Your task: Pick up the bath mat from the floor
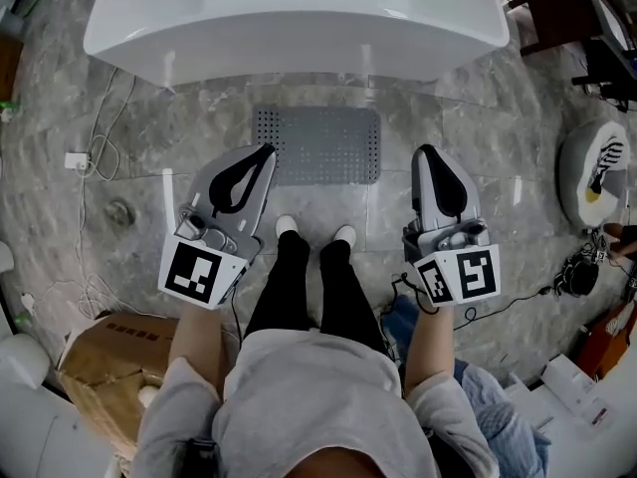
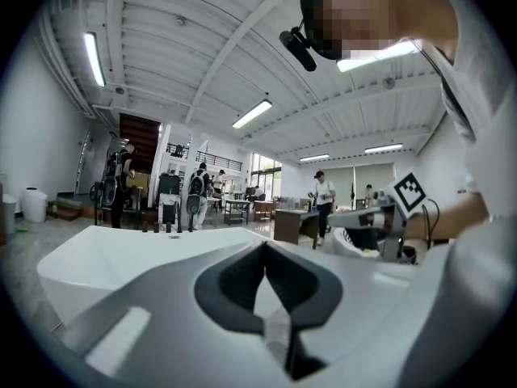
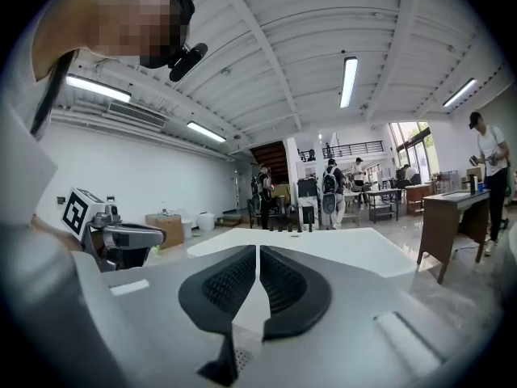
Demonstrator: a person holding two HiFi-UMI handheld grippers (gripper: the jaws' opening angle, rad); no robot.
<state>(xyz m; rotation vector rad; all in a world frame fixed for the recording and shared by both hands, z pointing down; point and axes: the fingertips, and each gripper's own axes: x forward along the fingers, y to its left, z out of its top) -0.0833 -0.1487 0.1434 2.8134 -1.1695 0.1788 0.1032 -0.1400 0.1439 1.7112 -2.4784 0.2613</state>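
The grey perforated bath mat [image 1: 318, 145] lies flat on the marble floor, right in front of the white bathtub [image 1: 299, 18]. My left gripper [image 1: 267, 151] hangs over the mat's left edge, its jaws shut and empty. My right gripper [image 1: 426, 151] is just off the mat's right edge, also shut with nothing between its pads. In the left gripper view the left gripper [image 2: 265, 246] points nearly level at the bathtub [image 2: 121, 257]. In the right gripper view the right gripper [image 3: 257, 249] faces the tub's rim [image 3: 339, 245]. Neither gripper touches the mat.
The person's feet [image 1: 315, 232] stand just behind the mat's near edge. A cardboard box [image 1: 109, 366] sits at the lower left, with white cables [image 1: 98, 157] and a floor drain [image 1: 119, 211] to the left. A round white cushion [image 1: 595, 172] and black cables [image 1: 577, 272] lie at the right.
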